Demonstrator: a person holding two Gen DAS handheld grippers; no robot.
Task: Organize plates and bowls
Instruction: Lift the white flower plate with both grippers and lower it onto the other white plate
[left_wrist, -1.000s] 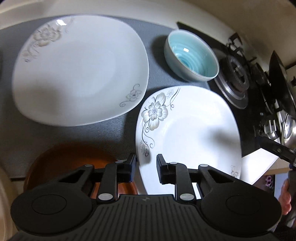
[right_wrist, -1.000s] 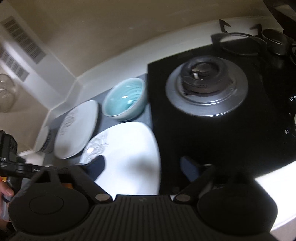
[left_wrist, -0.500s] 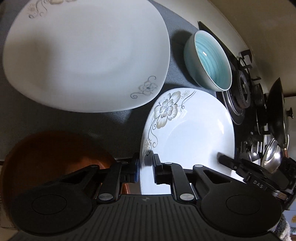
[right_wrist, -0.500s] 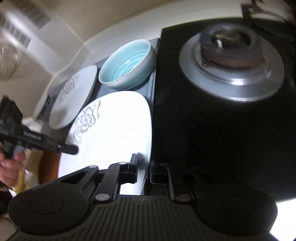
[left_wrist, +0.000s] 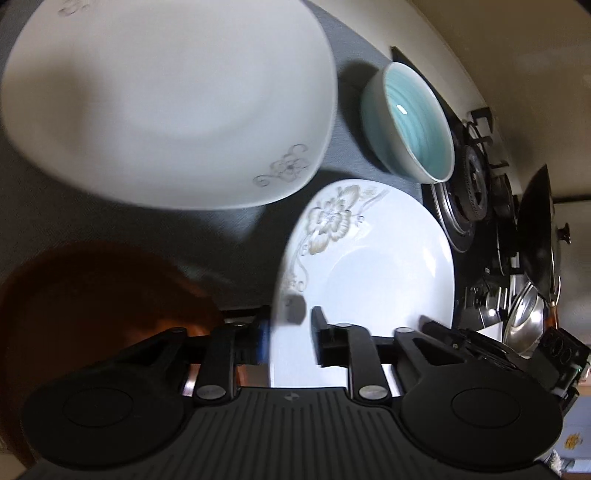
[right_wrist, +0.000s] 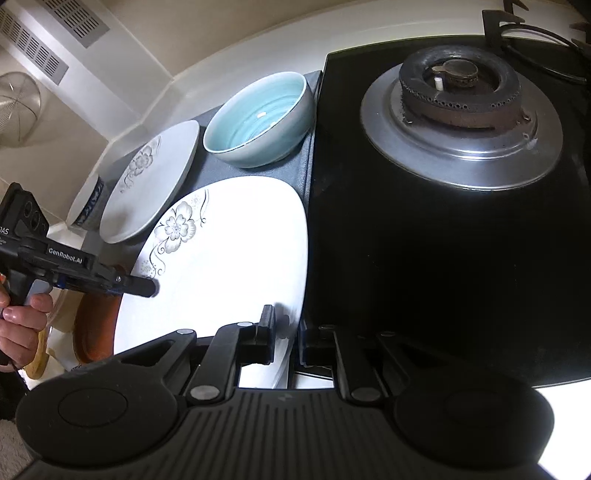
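Flowered plate, white with a grey blossom on its rim, lying at lower centre of the right wrist view, on a grey mat and against the edge of a black gas hob. The right gripper is clenched on the near right rim of this plate, one finger above it and one below. The left gripper, at lower centre of the left wrist view, straddles the plate's opposite rim; its jaws are opening, and the right-hand pad stands clear of the china. In the right wrist view this gripper enters from the left edge, carried by a hand. A second flowered plate fills the upper left of the left wrist view, apart from the first. A pale blue bowl stands upright at upper centre, just beyond the first plate. A brown dish lies at lower left, partly under the left gripper. A burner occupies the upper right.
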